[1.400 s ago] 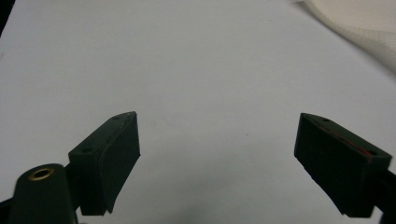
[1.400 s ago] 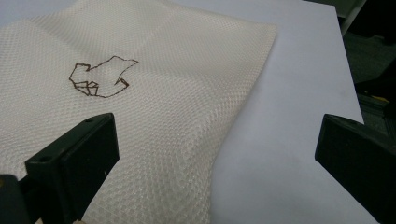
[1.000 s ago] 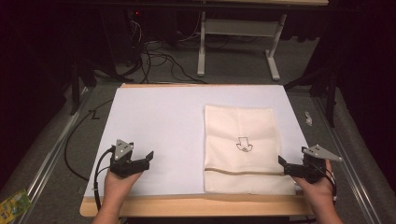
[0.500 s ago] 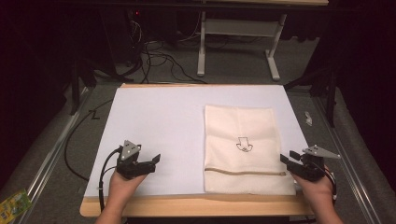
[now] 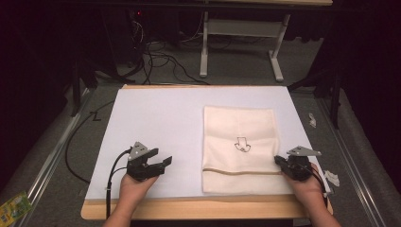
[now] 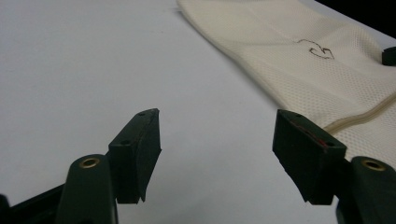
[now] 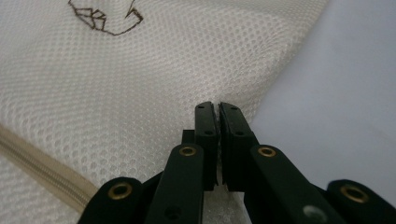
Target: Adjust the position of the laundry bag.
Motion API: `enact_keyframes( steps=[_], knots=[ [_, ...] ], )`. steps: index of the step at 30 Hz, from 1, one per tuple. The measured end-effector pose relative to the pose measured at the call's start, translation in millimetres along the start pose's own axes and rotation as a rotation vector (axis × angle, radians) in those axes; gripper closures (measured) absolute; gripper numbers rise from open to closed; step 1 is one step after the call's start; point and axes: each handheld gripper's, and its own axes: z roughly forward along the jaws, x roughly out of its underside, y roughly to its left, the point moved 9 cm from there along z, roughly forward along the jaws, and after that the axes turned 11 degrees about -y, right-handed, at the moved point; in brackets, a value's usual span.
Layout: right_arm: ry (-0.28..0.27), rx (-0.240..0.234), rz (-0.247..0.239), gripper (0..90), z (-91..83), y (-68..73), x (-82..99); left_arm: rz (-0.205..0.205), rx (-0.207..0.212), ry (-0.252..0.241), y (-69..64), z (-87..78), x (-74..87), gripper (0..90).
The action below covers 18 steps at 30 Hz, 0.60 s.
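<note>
A cream mesh bag [image 5: 239,149] is lying flat on the right half of a white sheet [image 5: 156,123] that is covering the desk [image 5: 203,210]. The bag is carrying a small drawn mark [image 5: 242,144] near its middle and a zip line [image 5: 239,172] running across it toward its near end. In the high view, the near edge of the bag is sitting close to the near edge of the sheet.

The left hand-held gripper [image 5: 161,163] is resting over bare sheet, well to the left of the bag, held by the person's left hand [image 5: 134,188]. Its jaws are standing wide apart with nothing between them; in the left gripper view [image 6: 217,151] they are framing empty sheet, with the bag stretching away at the upper right. A black cable [image 5: 111,177] is trailing from this hand-held gripper toward the near edge of the desk.

The right hand-held gripper [image 5: 279,162] is sitting at the bag's right edge, just above the zip line, held by the right hand [image 5: 307,187]. In the right gripper view [image 7: 218,112] its jaws are pressed together, their tips lying right at the bag's edge where mesh is meeting sheet. Whether any mesh is being pinched between them I cannot tell.

Beyond the desk, cables [image 5: 156,52] are lying on the floor near a white desk frame [image 5: 241,33]. Small white scraps [image 5: 331,177] are lying beside the desk's right side.
</note>
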Motion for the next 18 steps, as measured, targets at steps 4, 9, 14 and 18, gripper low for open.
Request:
enact_keyframes(
  steps=[4, 9, 14, 18],
  knots=[
    [-0.001, -0.045, -0.051, 87.8, 8.8, 24.7, -5.9, -0.013, 0.04, 0.029, -15.5, 16.6, 4.6, 35.4],
    [-0.006, -0.093, -0.104, 87.1, 12.5, 44.2, -8.1, -0.019, 0.065, 0.044, -32.4, 45.9, 0.8, 42.0],
    [-0.01, -0.096, -0.103, 86.6, 10.7, 43.3, -7.2, -0.015, 0.069, 0.117, -44.3, 80.8, 6.0, 47.7],
    [-0.015, -0.096, -0.118, 86.2, 8.9, 44.3, -6.8, 0.026, 0.049, 0.196, -49.8, 93.4, 19.5, 62.3]
  ],
)
